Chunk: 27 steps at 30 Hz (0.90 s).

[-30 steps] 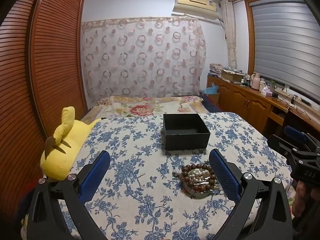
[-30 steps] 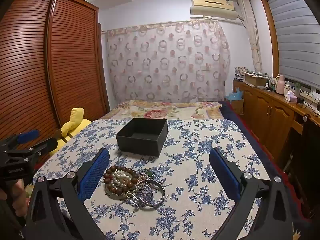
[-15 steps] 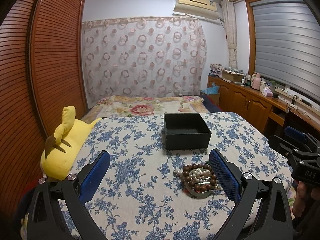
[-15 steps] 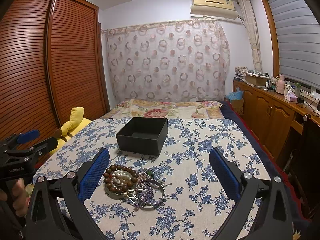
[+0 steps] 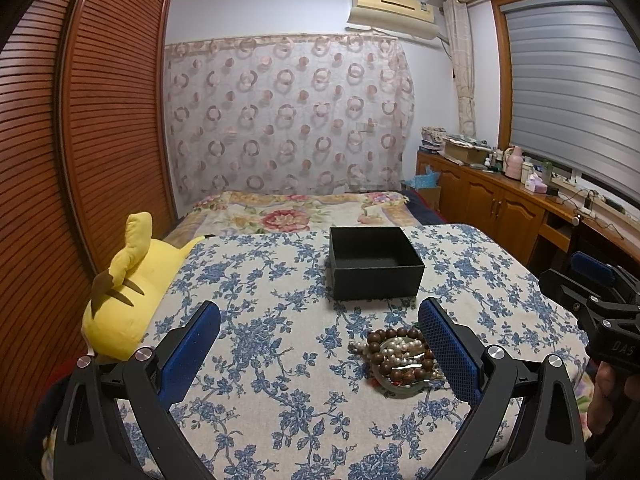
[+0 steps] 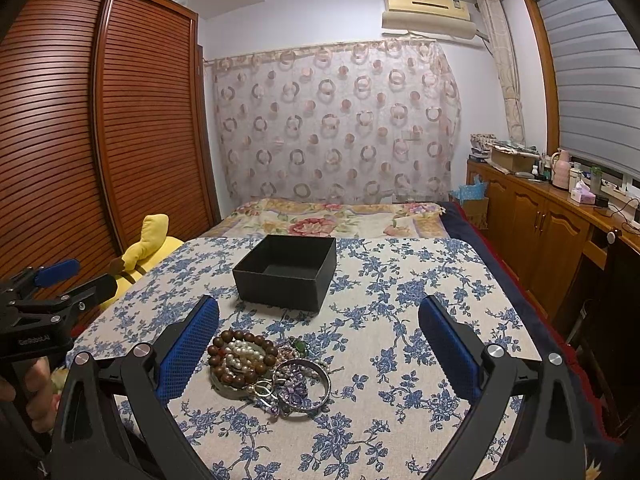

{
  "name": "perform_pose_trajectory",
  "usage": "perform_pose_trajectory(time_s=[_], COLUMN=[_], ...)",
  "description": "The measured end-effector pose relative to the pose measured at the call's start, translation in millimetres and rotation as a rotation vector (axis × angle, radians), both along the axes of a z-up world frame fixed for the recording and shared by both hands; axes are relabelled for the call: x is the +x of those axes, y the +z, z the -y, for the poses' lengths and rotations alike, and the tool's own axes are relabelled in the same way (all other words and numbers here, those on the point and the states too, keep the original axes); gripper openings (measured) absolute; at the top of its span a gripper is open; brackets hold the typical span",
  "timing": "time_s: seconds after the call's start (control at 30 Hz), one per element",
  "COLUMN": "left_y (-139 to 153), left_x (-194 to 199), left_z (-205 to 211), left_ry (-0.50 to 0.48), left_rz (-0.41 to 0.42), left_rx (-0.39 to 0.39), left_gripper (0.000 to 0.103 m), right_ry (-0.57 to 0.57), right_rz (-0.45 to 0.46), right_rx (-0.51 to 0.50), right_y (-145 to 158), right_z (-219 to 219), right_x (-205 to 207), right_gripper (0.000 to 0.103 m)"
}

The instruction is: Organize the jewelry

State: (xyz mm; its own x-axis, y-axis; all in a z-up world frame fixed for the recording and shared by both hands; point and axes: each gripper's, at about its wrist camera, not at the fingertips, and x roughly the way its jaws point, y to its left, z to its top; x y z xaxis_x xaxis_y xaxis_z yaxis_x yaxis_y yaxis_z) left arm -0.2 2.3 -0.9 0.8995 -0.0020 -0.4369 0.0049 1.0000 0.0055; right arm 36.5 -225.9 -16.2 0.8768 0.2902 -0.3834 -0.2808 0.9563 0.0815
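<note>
A tangle of jewelry [image 6: 256, 364] lies on the blue-flowered tablecloth [image 6: 400, 292]: a brown wooden bead bracelet, a pearl strand, purple beads and a silver bangle [image 6: 328, 384]. Behind it stands an open black box [image 6: 280, 286], which looks empty. My right gripper [image 6: 320, 308] is open; the pile sits just inside its left finger. In the left wrist view the same pile [image 5: 400, 356] rests against the inner side of the right finger of my left gripper [image 5: 319, 312], also open, with the box [image 5: 376, 276] beyond. Neither gripper holds anything.
A yellow plush toy [image 5: 132, 296] leans at the table's left edge. Beyond the table is a bed with a floral quilt [image 5: 288, 212]. A slatted wooden wardrobe [image 5: 100, 140] runs along the left and a wooden cabinet [image 6: 540, 232] along the right.
</note>
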Motion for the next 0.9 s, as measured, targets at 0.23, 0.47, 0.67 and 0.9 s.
perform_pose_trajectory(time_s=[0.23, 0.47, 0.67, 0.9], left_y=[0.1, 0.7, 0.9, 0.0], left_x=[-0.1, -1.0, -1.3, 2.4], left_z=[-1.1, -3.8, -3.7, -7.4], left_ry=[0.000, 0.000, 0.000, 0.003], left_rz=[0.000, 0.000, 0.002, 0.003], left_rx=[-0.001, -0.001, 0.000, 0.006], left_gripper=[0.096, 0.096, 0.096, 0.096], right_ry=[0.000, 0.000, -0.001, -0.001], right_rz=[0.000, -0.001, 0.000, 0.000], right_rx=[-0.001, -0.001, -0.002, -0.002], right_y=[0.4, 0.1, 0.1, 0.3], right_z=[0.2, -0.1, -0.3, -0.1], right_x=[0.0, 0.1, 0.0, -0.1], right_gripper=[0.101, 0.101, 0.101, 0.101])
